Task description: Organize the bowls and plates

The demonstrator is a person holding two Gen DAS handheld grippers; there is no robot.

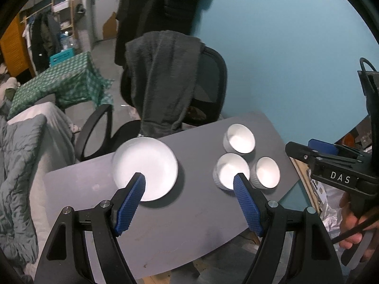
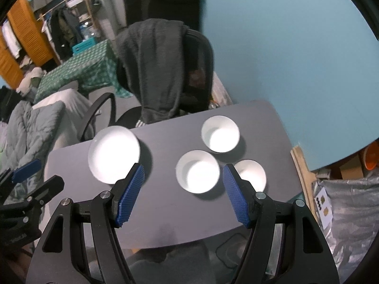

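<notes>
A white plate (image 1: 145,165) lies on the left of the small grey table (image 1: 189,213); it also shows in the right wrist view (image 2: 113,153). Three white bowls stand in a cluster on the right: a far bowl (image 1: 239,138) (image 2: 220,133), a middle bowl (image 1: 231,171) (image 2: 197,171) and a right bowl (image 1: 266,171) (image 2: 251,174). My left gripper (image 1: 189,182) is open and empty above the table, between plate and bowls. My right gripper (image 2: 182,172) is open and empty above the middle bowl; it shows at the right edge of the left wrist view (image 1: 331,158).
A black office chair (image 1: 208,82) draped with a grey garment (image 1: 163,80) stands behind the table against the blue wall. A grey quilt (image 1: 19,177) and a green checked cloth (image 1: 59,82) lie to the left. Cardboard and foil bags (image 2: 343,201) sit right of the table.
</notes>
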